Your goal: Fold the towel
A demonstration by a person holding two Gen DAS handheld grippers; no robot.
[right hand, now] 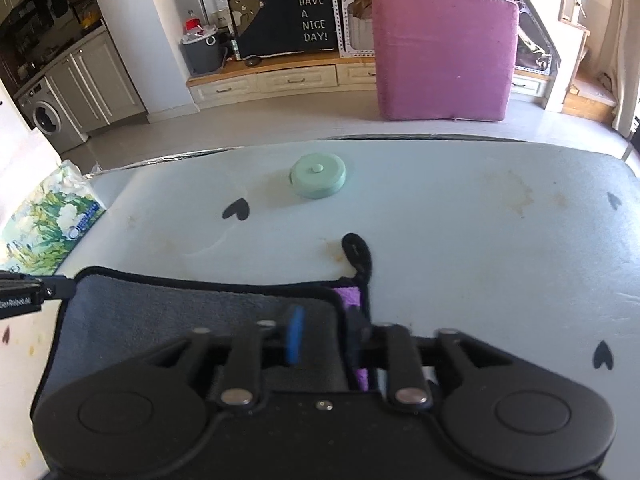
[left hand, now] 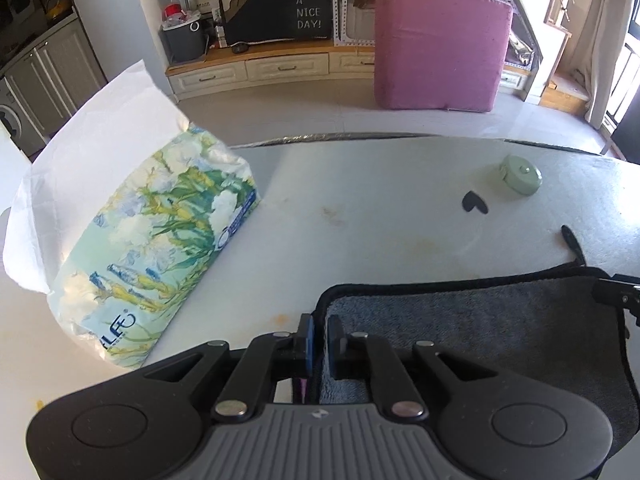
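The towel point(left hand: 480, 328) is grey terry cloth with a nubby pile and a narrow black bound edge; a purple underside shows at its right corner in the right wrist view, next to a black hanging loop point(right hand: 357, 254) that lies flat on the table. The towel lies spread on the near part of the table point(left hand: 380, 208), a pale, smooth surface with faint yellowish stains and small black heart-shaped marks.

The left gripper point(left hand: 322, 340) comes in low over the towel's left corner. Its blue-padded fingers point(left hand: 307, 340) are drawn close together with the black edge of the towel pinched between them.

The right gripper point(right hand: 326, 338) sits at the towel's right corner. Its fingers stand somewhat apart, one blue pad over the grey cloth and the other at the black edge, with cloth bunched between them; I cannot tell whether they actually clamp it.

To the left lies a soft plastic pack of tissues point(left hand: 160, 240) printed with green and white flowers, crinkled at its ends. Farther back rests a round, flat, mint-green tape measure point(right hand: 319, 180) with a small centre button. A pink cushion point(left hand: 440, 44) stands upright on the floor beyond the table.
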